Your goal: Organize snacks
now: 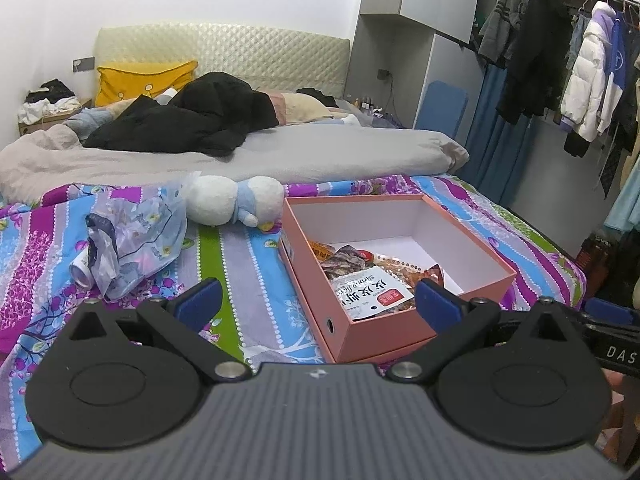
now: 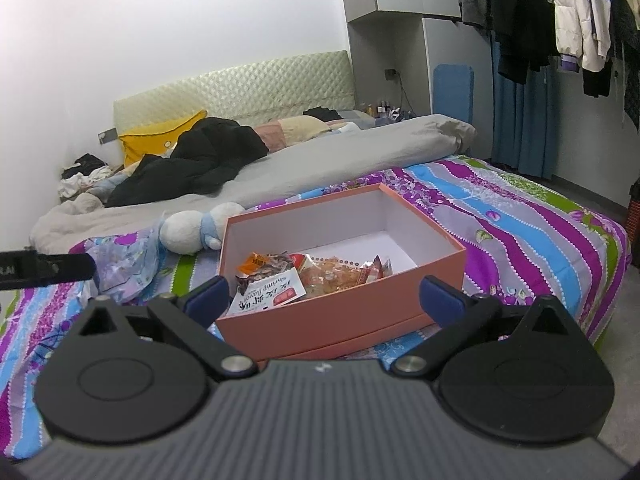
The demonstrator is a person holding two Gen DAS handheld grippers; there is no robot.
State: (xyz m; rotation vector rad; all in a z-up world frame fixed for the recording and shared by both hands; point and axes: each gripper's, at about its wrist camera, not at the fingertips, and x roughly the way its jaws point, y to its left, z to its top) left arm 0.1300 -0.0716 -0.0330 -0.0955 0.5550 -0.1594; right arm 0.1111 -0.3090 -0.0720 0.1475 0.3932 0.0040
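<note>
Both tongs spread wide and empty over the bed, the snacks lying in the box.

The left tongs [image 1: 318, 300] hang with their blue-padded fingers far apart and nothing between them, poised above the near left corner of the open salmon-pink cardboard box [image 1: 384, 334]. The right tongs [image 2: 326, 296] are just as wide and just as empty, facing that same box [image 2: 340, 316] from its near long side. Inside, against the near left end, lie the crinkly snack packets [image 1: 370, 280], a white shrimp-flavour packet [image 2: 268, 292] uppermost. The box rests on the striped floral bedspread [image 1: 240, 256]. Left of it lie a crumpled translucent plastic bag [image 1: 136, 232] and a white plush toy with a blue scarf [image 1: 236, 200], near the box's far left corner.
</note>
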